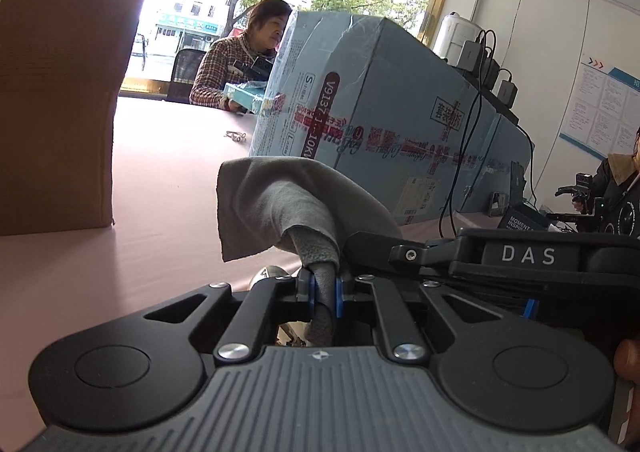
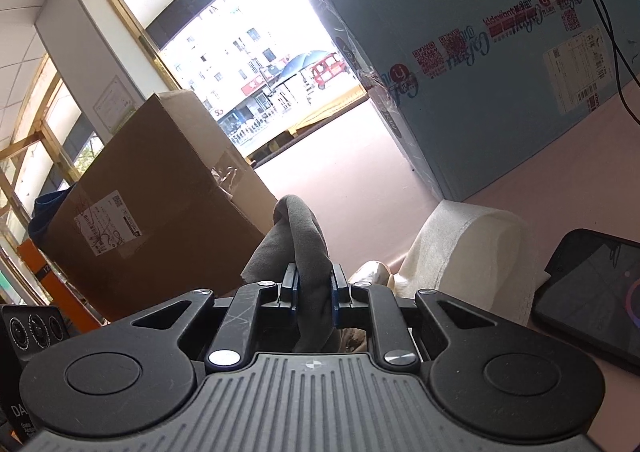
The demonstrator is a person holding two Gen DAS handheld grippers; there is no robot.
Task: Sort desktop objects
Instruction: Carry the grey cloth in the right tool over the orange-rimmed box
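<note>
A pink table [image 1: 168, 180] is seen carrying two big cartons: a brown cardboard box [image 1: 60, 84] at the left of the left wrist view and a light blue printed carton [image 1: 380, 100] ahead and to the right, with black cables [image 1: 464, 156] hanging down its side. Between the two cartons a strip of bare table is left open toward the window. A small metal item [image 1: 236, 137] is seen lying on the table near the blue carton's far corner; what it is cannot be told. Behind the carton a seated person in a checked top [image 1: 220, 68] is seen, and another person's sleeve [image 1: 616, 188] at the far right edge.

In the right wrist view a white cloth [image 2: 468, 252] is heaped just right of the tool, and a black phone [image 2: 592, 292] with a lit screen lies beside it at the right edge. The brown box stands to the left there, the blue carton ahead on the right.

A grey cloth [image 1: 288, 204] is gripped by both tools. The left tool [image 1: 324, 292] is closed on a rolled fold of it between the blue pads, and the rest of the cloth rises above and ahead of the fingers, held clear of the table. The right tool [image 2: 314, 292] is likewise clamped on a bunched part of the grey cloth [image 2: 300, 236], which stands up in a loop just past its fingertips
</note>
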